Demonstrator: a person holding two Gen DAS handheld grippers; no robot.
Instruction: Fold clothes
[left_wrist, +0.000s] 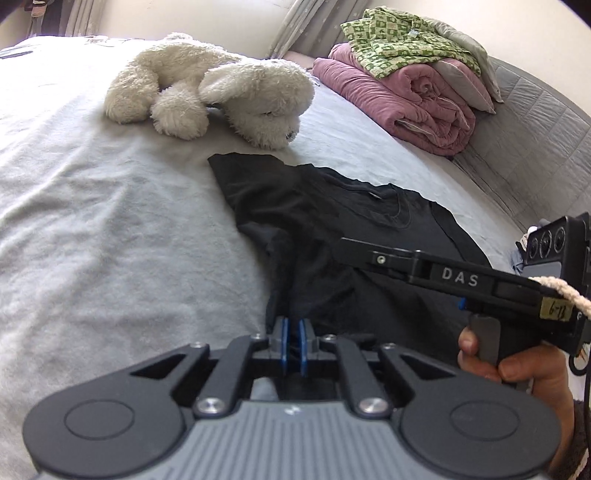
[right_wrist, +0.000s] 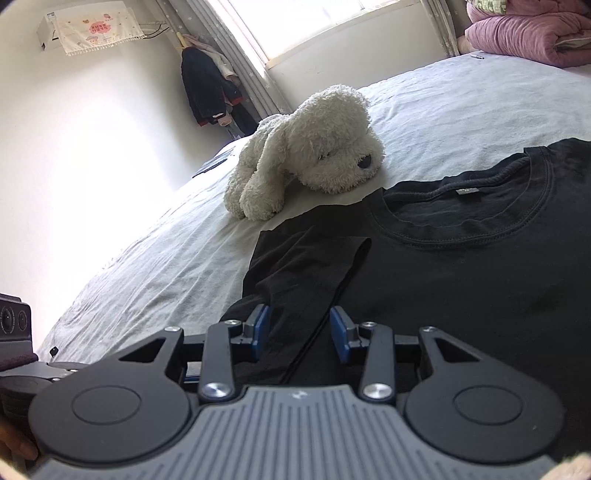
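A black T-shirt (left_wrist: 332, 221) lies spread on the bed, neck opening (right_wrist: 465, 206) towards the far side. One sleeve (right_wrist: 306, 266) is folded in over the body. At the shirt's near left edge, dark fabric rises up to my left gripper (left_wrist: 292, 328), whose blue pads are shut on it. My right gripper (right_wrist: 301, 325) hovers low over the folded sleeve. It is open, and the fabric lies under the gap, not pinched. Seen from the left wrist, the right gripper's finger (left_wrist: 369, 254) reaches in from the right above the shirt, held by a hand (left_wrist: 509, 365).
A white plush dog (left_wrist: 221, 85) lies on the pale sheet (left_wrist: 110, 221) just beyond the shirt. A rolled pink quilt (left_wrist: 406, 96) topped by a green patterned garment (left_wrist: 399, 40) sits at the far right by the grey padded bed edge (left_wrist: 528, 147). Clothes (right_wrist: 207, 85) hang in the corner.
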